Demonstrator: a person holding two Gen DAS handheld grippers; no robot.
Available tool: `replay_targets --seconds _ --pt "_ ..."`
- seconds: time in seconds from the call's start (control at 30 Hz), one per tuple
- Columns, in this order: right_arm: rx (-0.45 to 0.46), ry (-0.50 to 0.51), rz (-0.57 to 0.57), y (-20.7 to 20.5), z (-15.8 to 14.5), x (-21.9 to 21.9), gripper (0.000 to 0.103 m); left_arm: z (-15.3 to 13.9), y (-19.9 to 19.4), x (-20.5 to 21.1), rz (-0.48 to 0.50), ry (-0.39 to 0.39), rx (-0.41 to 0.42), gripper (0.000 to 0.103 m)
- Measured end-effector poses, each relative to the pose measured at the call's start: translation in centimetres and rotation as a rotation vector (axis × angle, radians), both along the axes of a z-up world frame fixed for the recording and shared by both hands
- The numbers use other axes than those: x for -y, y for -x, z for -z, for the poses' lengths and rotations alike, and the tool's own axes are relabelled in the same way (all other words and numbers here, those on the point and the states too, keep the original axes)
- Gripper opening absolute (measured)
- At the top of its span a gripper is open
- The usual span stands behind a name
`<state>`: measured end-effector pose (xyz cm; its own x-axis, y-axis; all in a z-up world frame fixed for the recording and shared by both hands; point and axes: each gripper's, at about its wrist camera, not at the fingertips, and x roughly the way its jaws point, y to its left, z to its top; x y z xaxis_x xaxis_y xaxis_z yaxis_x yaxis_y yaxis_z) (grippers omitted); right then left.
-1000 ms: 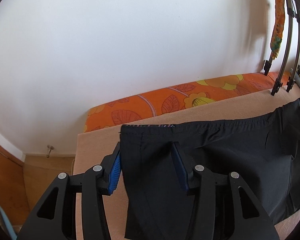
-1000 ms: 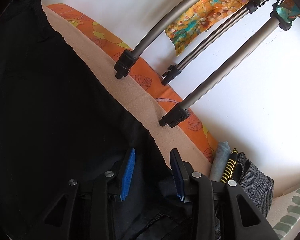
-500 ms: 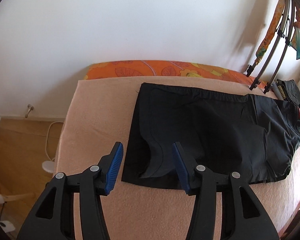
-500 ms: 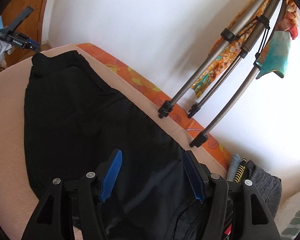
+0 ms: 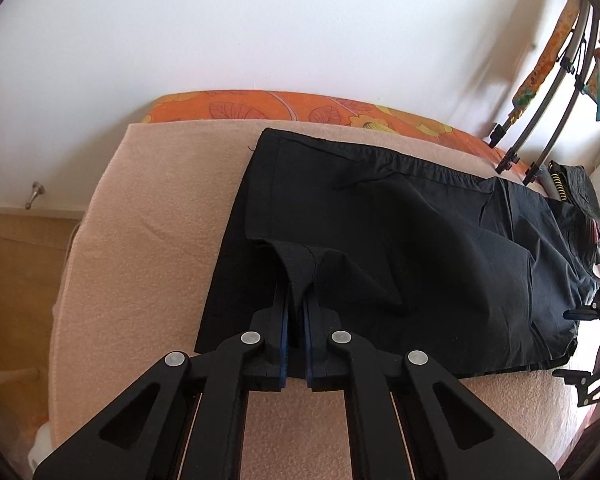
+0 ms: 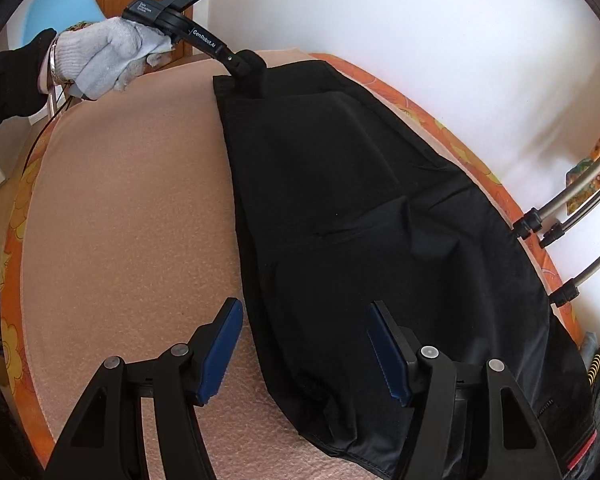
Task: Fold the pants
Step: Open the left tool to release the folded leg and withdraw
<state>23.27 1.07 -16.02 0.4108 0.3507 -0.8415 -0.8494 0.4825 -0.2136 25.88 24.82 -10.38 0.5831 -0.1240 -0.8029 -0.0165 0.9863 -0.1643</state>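
Observation:
Black pants (image 5: pixel 400 240) lie flat along a peach blanket (image 5: pixel 148 216), folded lengthwise; they also show in the right wrist view (image 6: pixel 360 208). My left gripper (image 5: pixel 296 300) is shut on the upper layer's hem corner at the leg end and lifts it slightly. In the right wrist view the left gripper (image 6: pixel 248 76) is at the far hem, held by a gloved hand (image 6: pixel 100 56). My right gripper (image 6: pixel 304 344) is open just above the waist end, its jaws straddling the pants' near edge. It holds nothing.
An orange flowered mattress edge (image 5: pixel 300 108) runs along the white wall. Grey metal rack legs (image 6: pixel 560 216) stand on the bed's far corner. Folded dark clothes (image 5: pixel 576 188) lie past the waist end. Wooden floor (image 5: pixel 12 264) is to the left.
The left gripper moved down onto the hem corner and shut on it, raising the fabric. The right gripper drew back toward the waist end and stayed open.

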Motion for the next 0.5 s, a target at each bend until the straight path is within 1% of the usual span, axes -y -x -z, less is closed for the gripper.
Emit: replay_targets --seconds 0.07,0.13,0.17,0.2,0.23,0.27,0.33,0.37,0.4,0.43,0.47,0.5 --pt "-0.011 0.010 0.008 -0.2 0.6 -0.3 0.065 -1.1 0.5 -0.3 -0.013 0.000 0.036 0.004" --pt "-0.021 0.011 0.013 -0.3 1.0 -0.4 0.061 -1.7 0.8 -1.2 -0.036 0.007 0.046 0.004" --pt "-0.031 0.012 0.017 -0.4 1.1 -0.4 0.055 -1.7 0.8 -1.5 -0.048 -0.031 0.034 0.004" --pt "-0.041 0.011 0.019 -0.4 1.2 -0.3 0.053 -1.4 0.7 -1.6 -0.055 -0.079 0.008 0.004" --pt "-0.047 0.007 0.018 -0.5 1.2 -0.3 0.053 -0.9 0.5 -1.7 -0.049 -0.100 -0.025 0.005" --pt "-0.048 0.005 0.019 -0.5 1.2 -0.3 0.053 -0.3 0.3 -1.5 -0.046 -0.138 -0.054 0.010" --pt "-0.051 0.003 0.019 -0.6 1.3 -0.4 0.053 0.2 0.3 -0.9 -0.051 -0.240 -0.068 0.012" --pt "-0.055 0.001 0.020 -0.8 1.2 0.0 0.053 0.2 0.4 -0.8 -0.053 -0.248 -0.068 0.013" --pt "-0.059 -0.004 0.023 -0.8 1.2 0.1 0.053 -0.1 0.6 -0.9 -0.061 -0.248 -0.055 0.014" --pt "-0.066 -0.011 0.028 -0.8 1.1 0.2 0.053 -0.3 0.6 -0.8 -0.070 -0.257 -0.046 0.016" --pt "-0.077 -0.021 0.035 -1.4 1.0 0.4 0.053 -0.5 0.7 -0.6 -0.075 -0.268 -0.033 0.017" --pt "-0.081 -0.032 0.046 -1.4 0.8 0.6 0.054 -0.9 0.8 -0.3 -0.069 -0.270 -0.016 0.017"
